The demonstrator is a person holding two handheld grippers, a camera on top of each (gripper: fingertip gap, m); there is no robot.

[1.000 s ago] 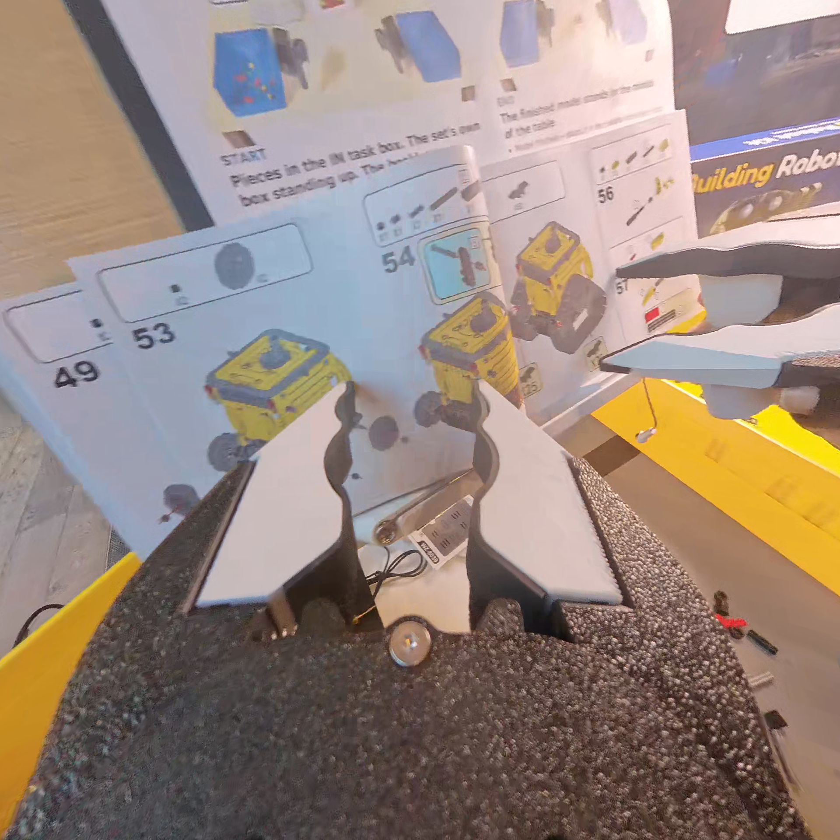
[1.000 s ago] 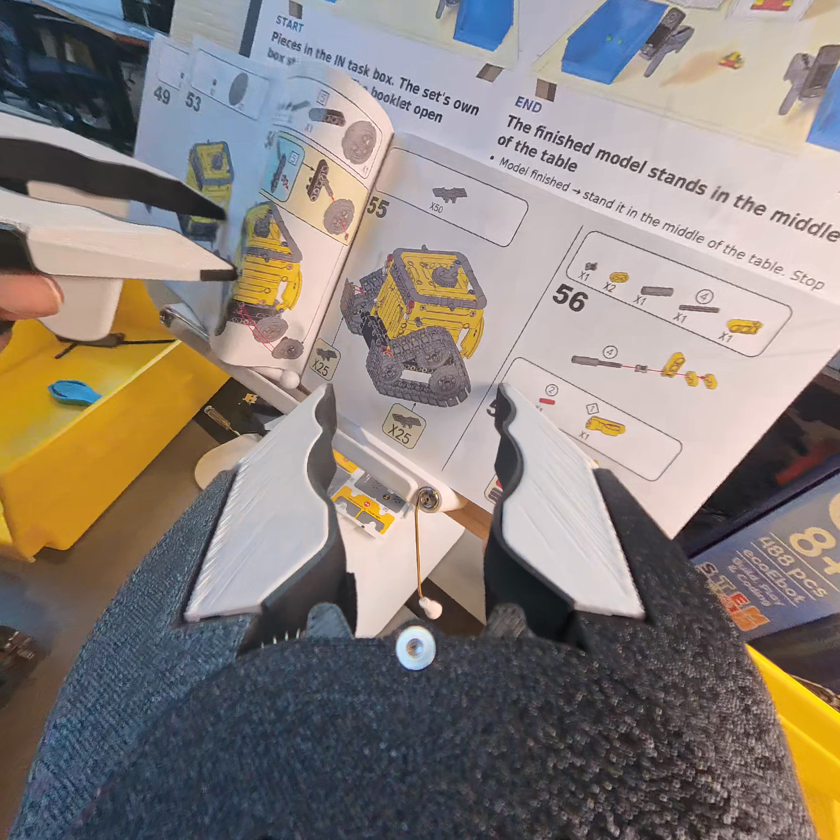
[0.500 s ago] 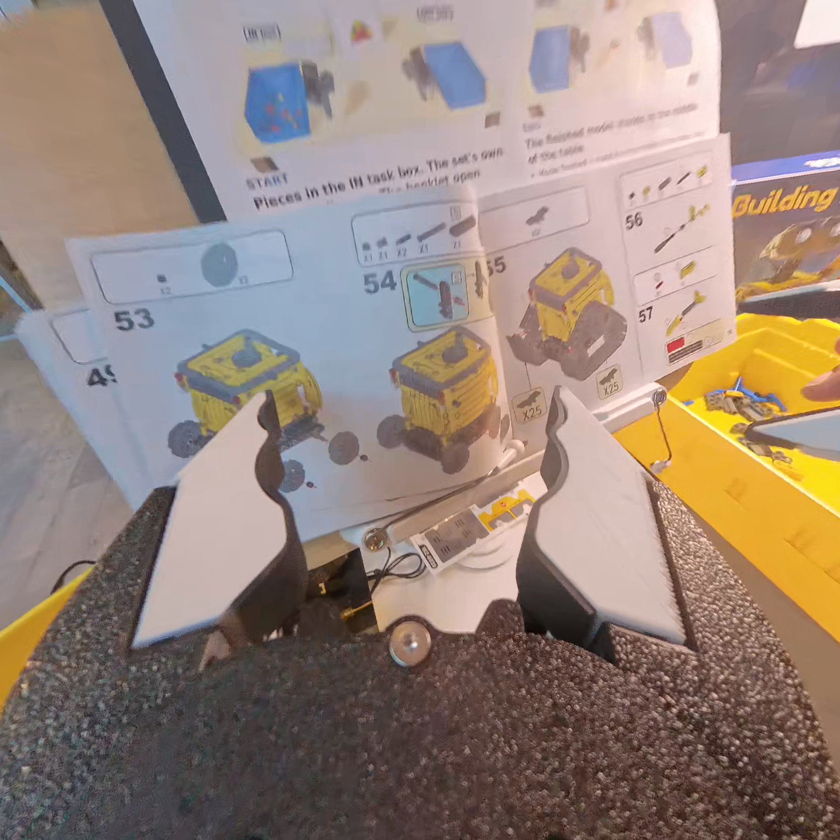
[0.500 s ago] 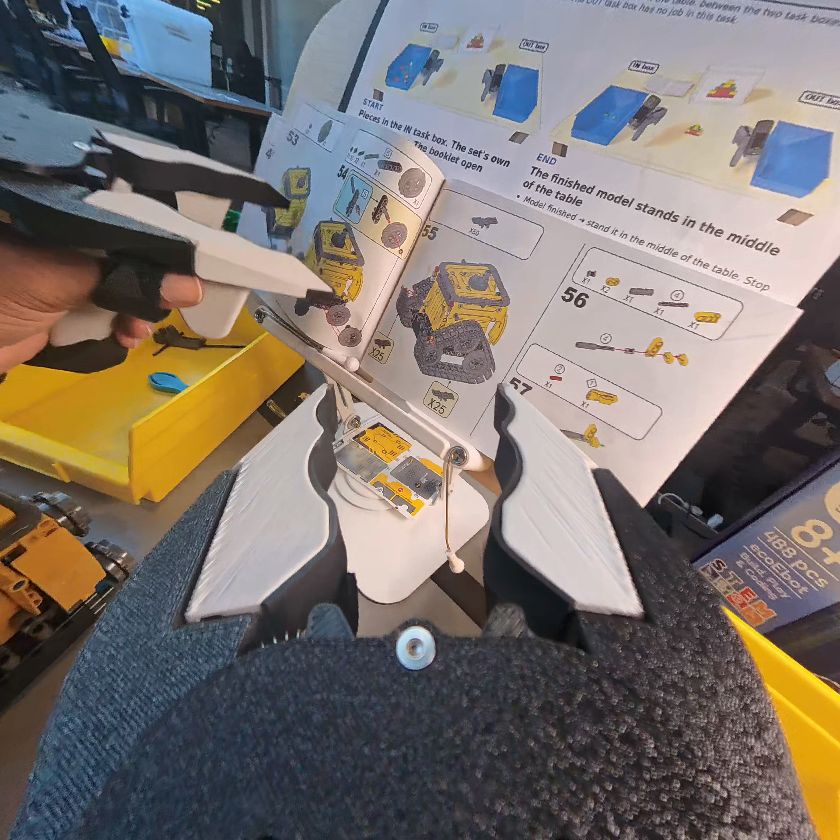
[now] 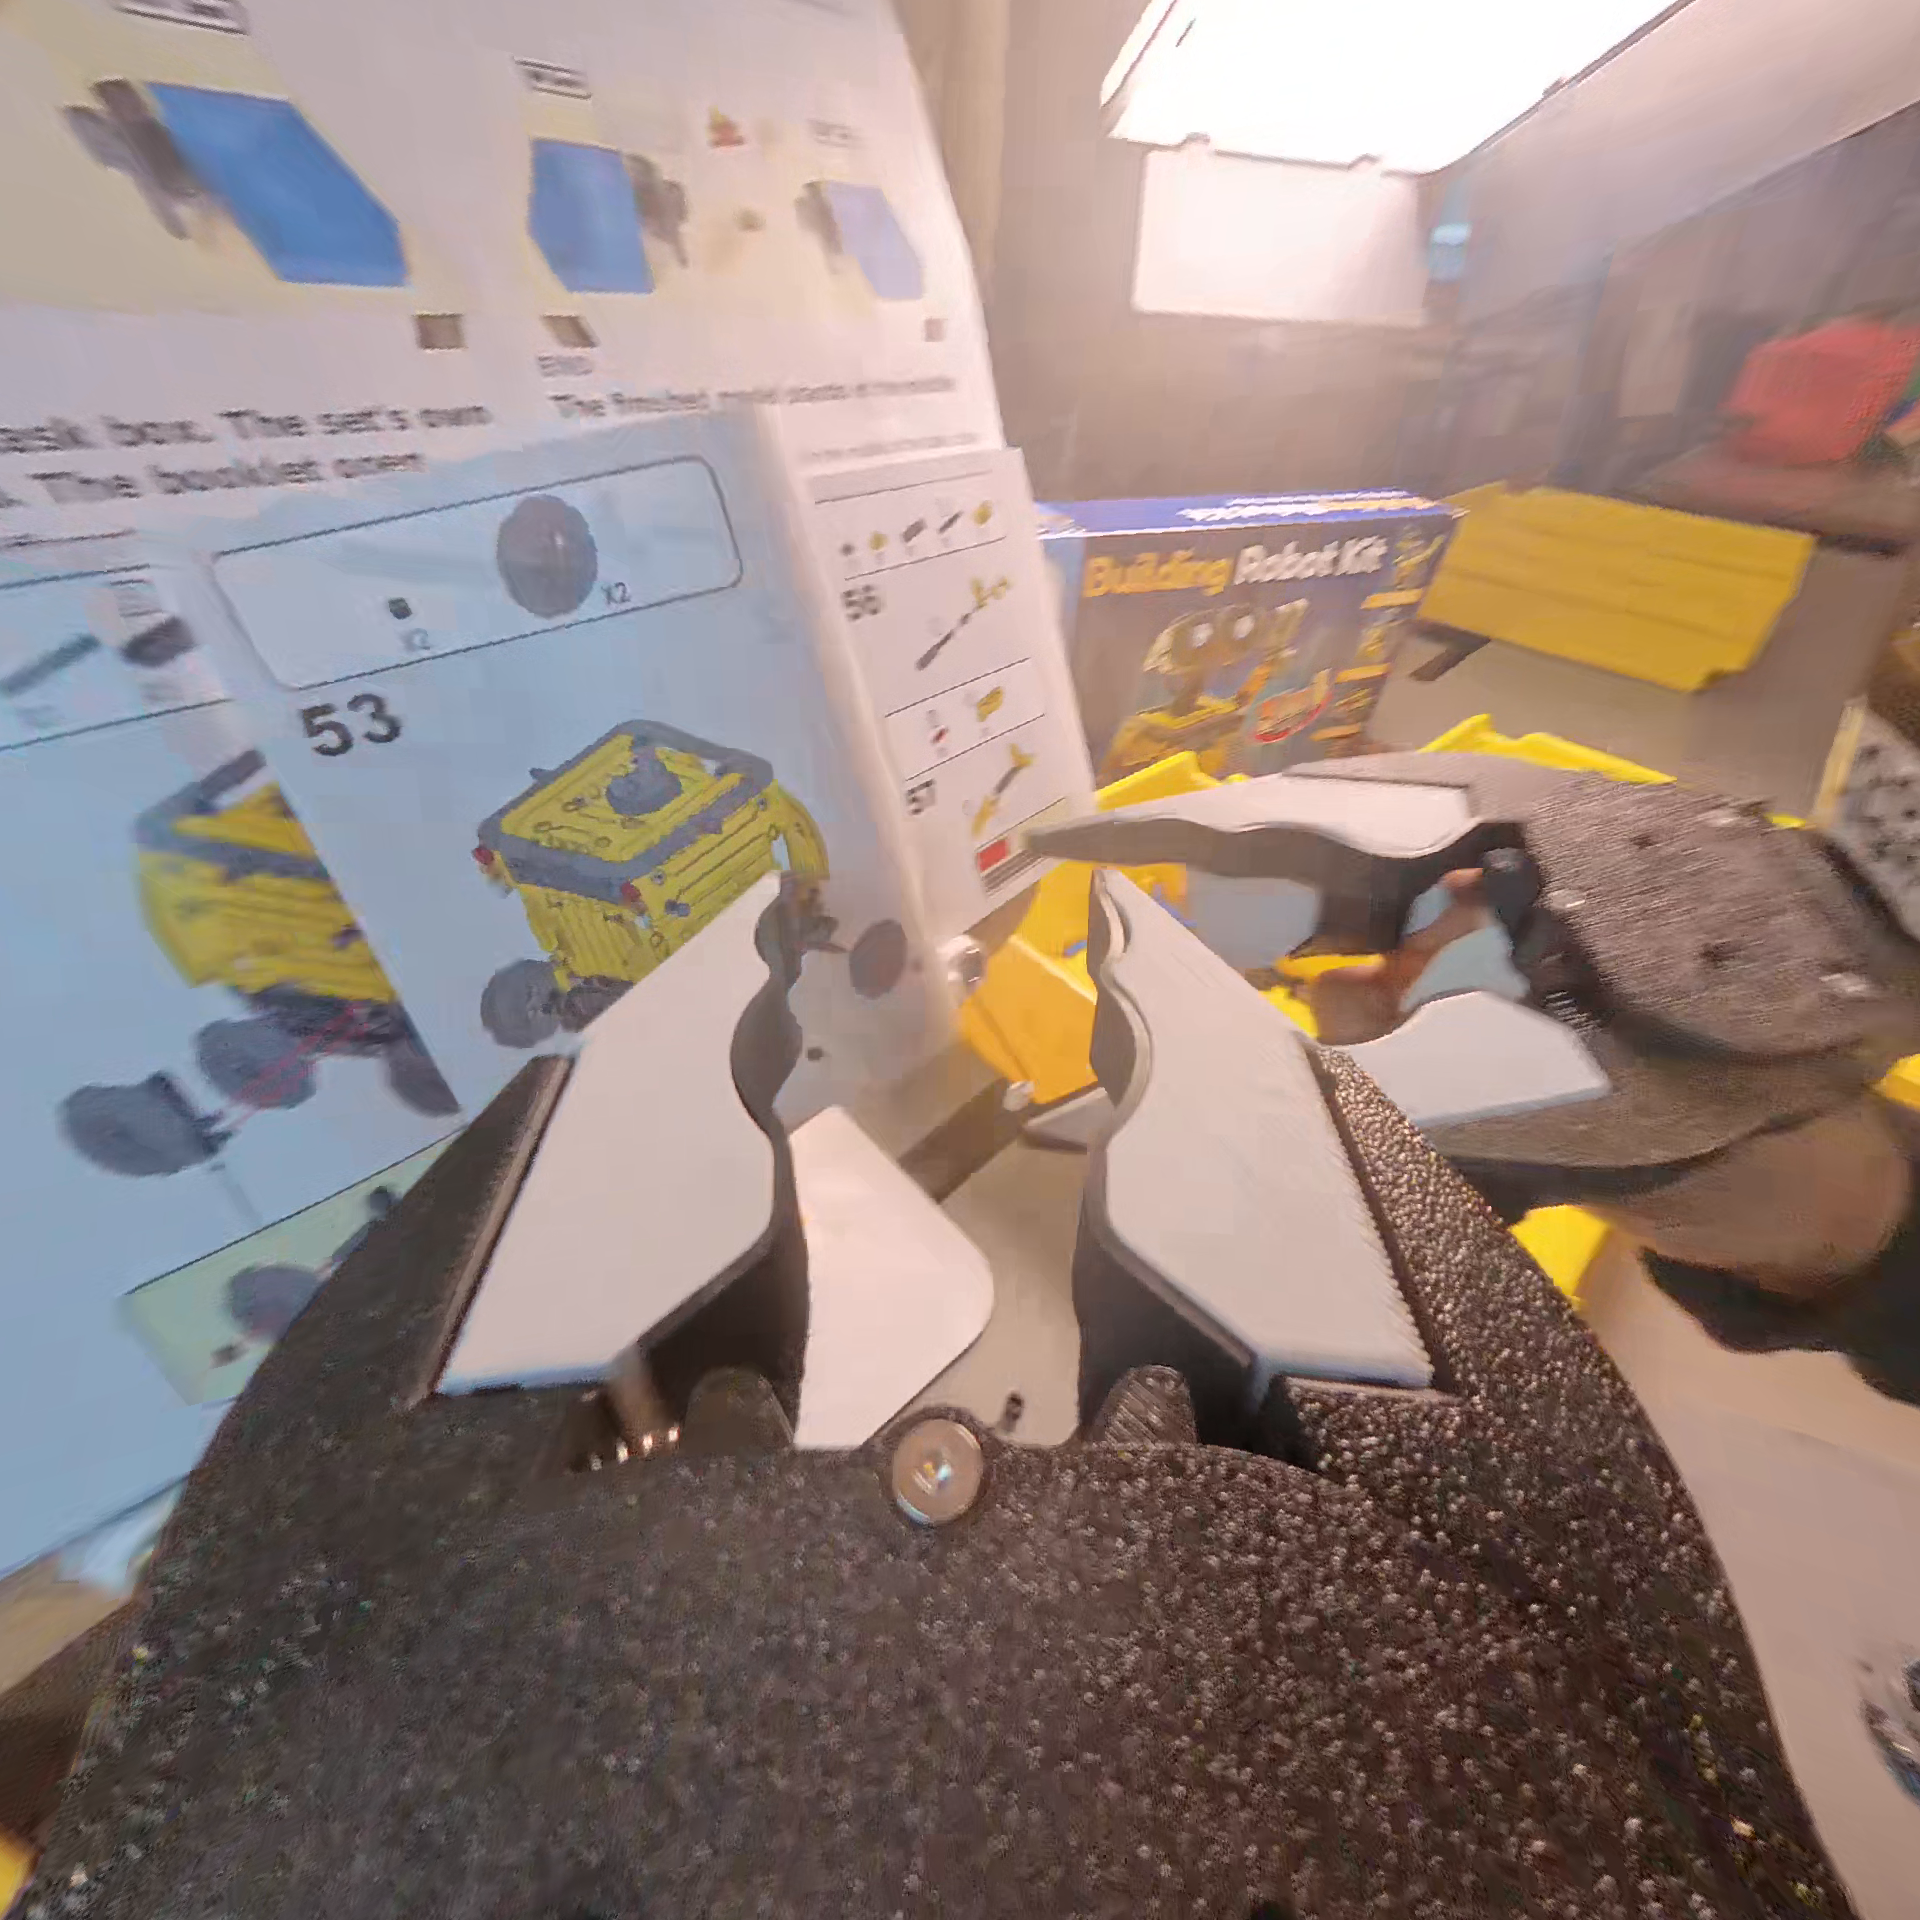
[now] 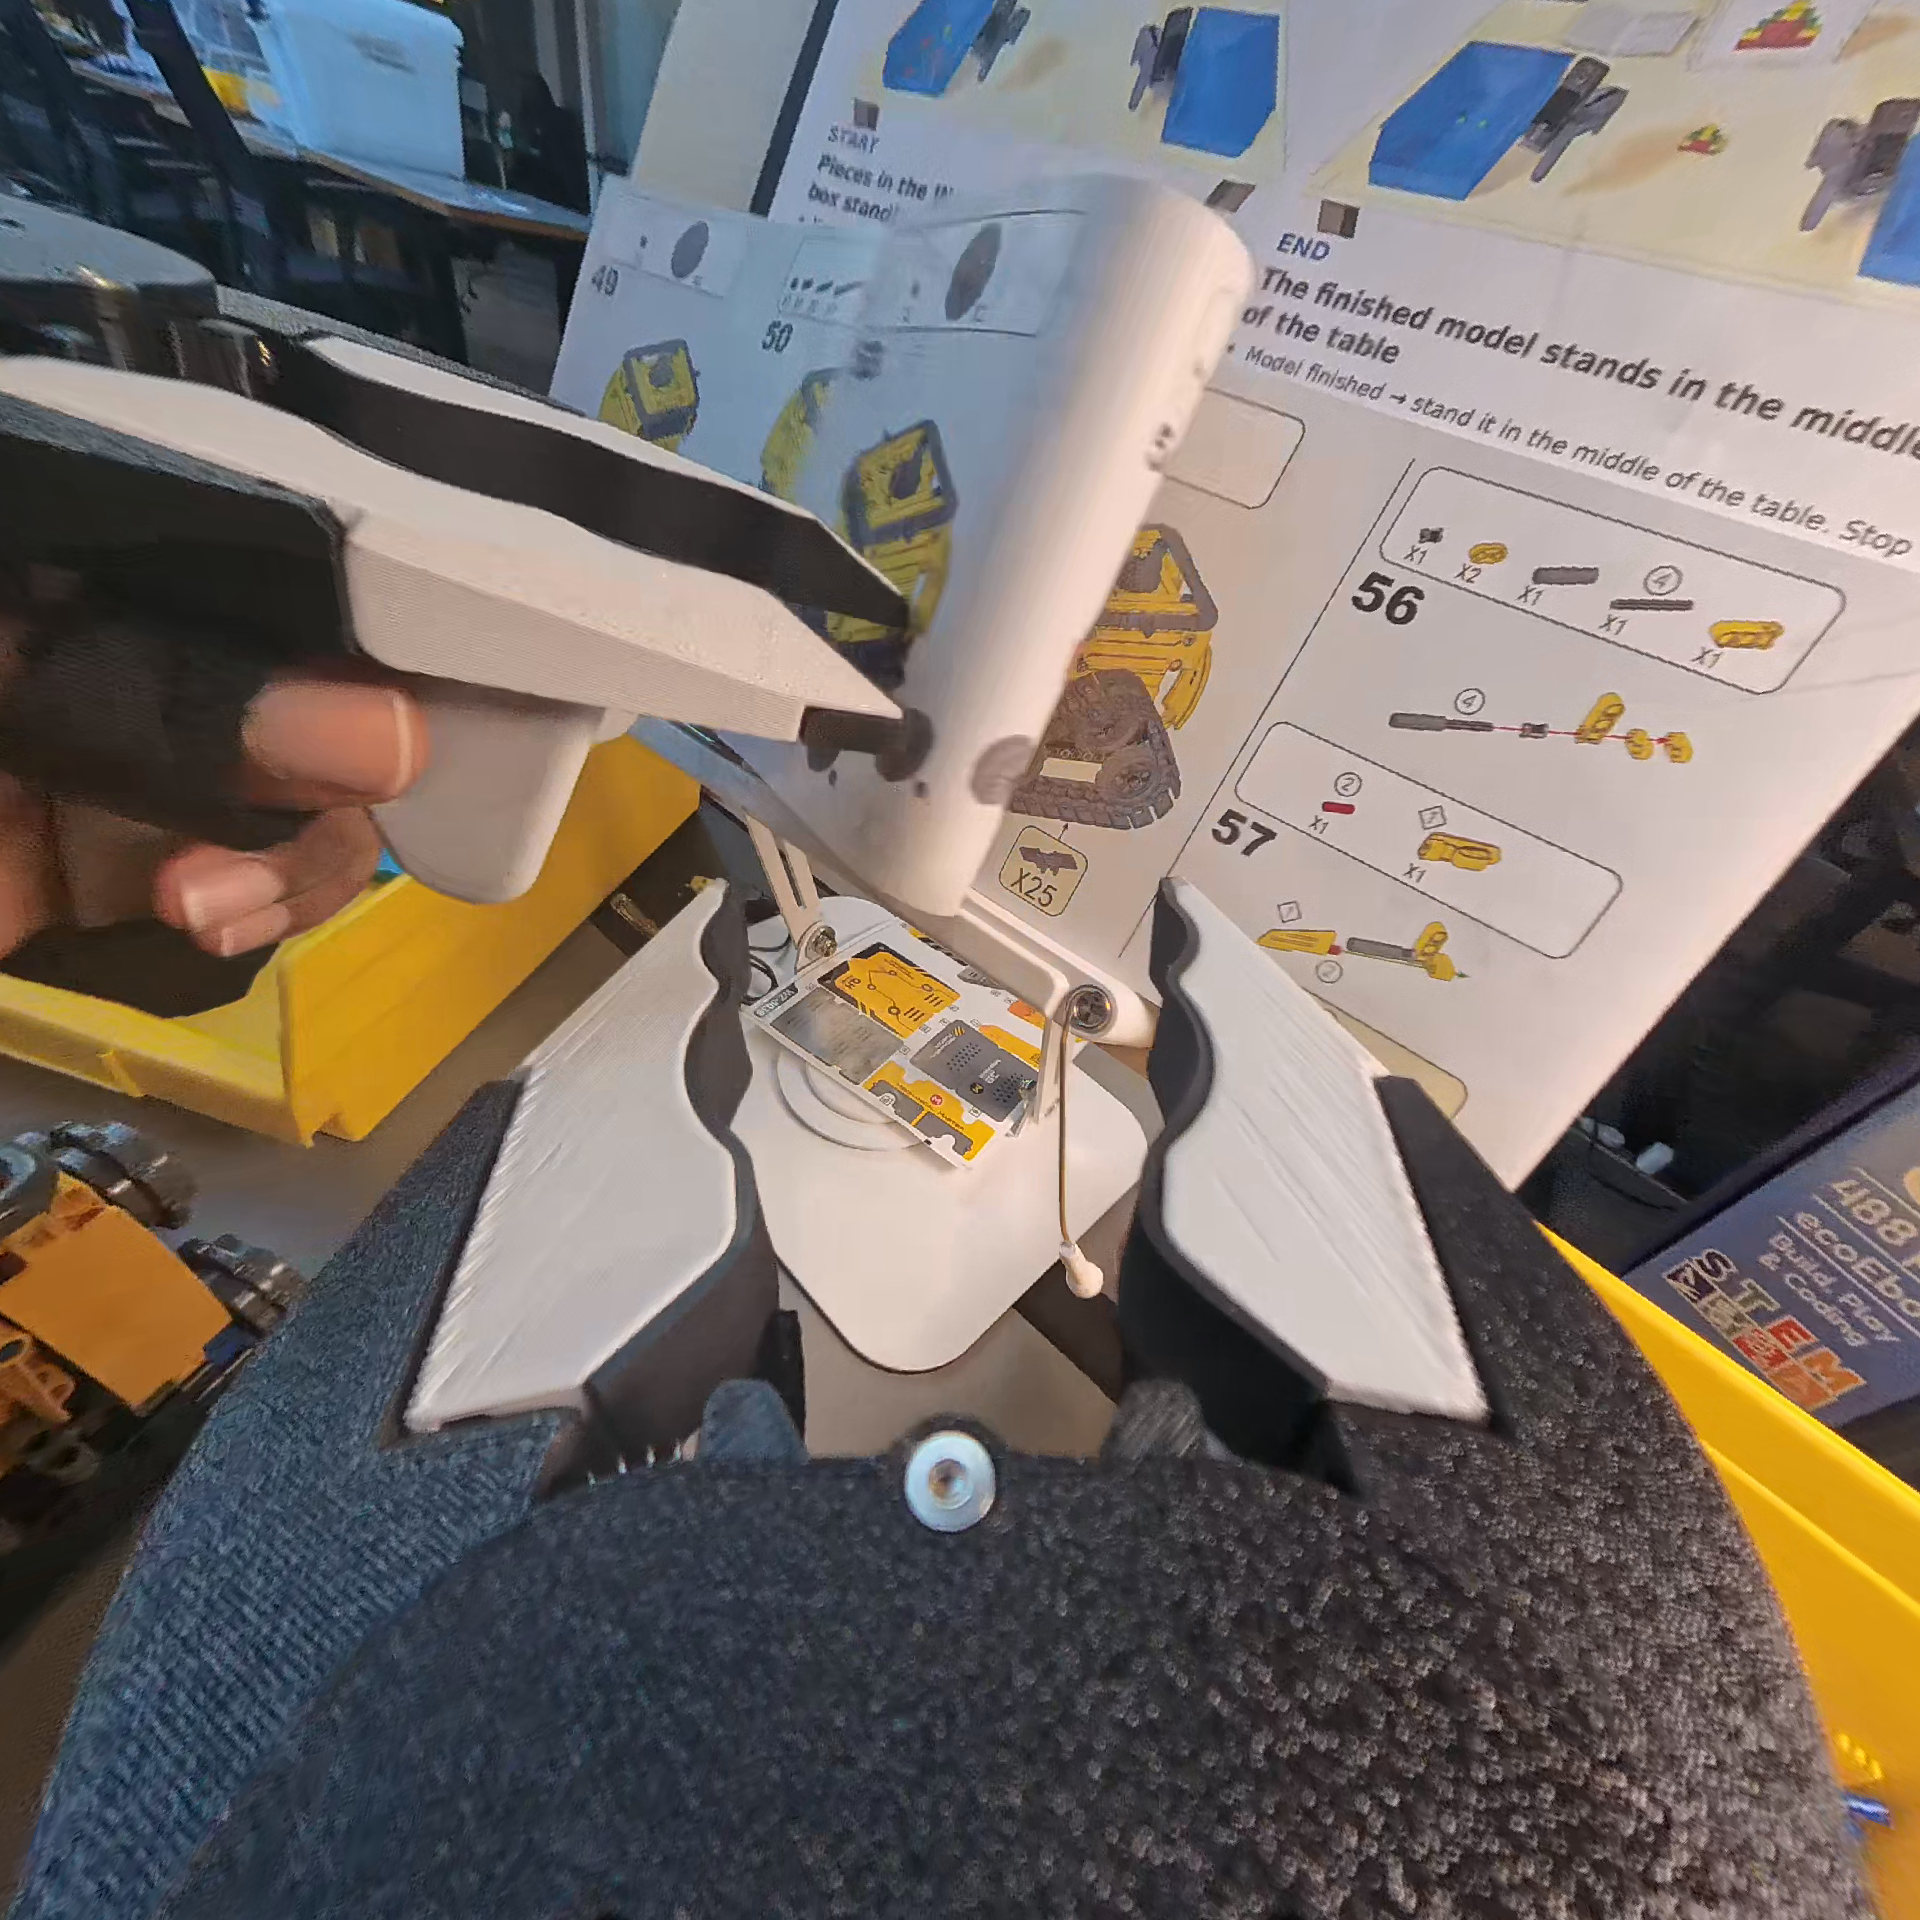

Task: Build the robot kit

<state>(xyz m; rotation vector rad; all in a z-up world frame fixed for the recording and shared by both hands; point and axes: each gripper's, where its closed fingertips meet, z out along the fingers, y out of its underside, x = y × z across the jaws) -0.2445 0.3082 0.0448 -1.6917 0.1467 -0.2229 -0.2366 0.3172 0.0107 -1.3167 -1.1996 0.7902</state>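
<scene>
The left gripper (image 6: 894, 665) is seen with its jaws nearly together at a curled page of the instruction booklet (image 6: 1039, 540); whether the page is pinched cannot be told. The booklet is propped on a white stand (image 6: 935, 1226) on the table. The right gripper (image 6: 940, 935) is held near the stand, its jaws apart and empty. A yellow bin (image 6: 343, 1039) lies beside the stand.

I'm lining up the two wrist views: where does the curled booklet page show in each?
Left wrist view: curled booklet page fills centre-left, just beyond the left gripper.
Right wrist view: upper centre, left gripper at its edge.
Shared landmark: white stand base.
</scene>
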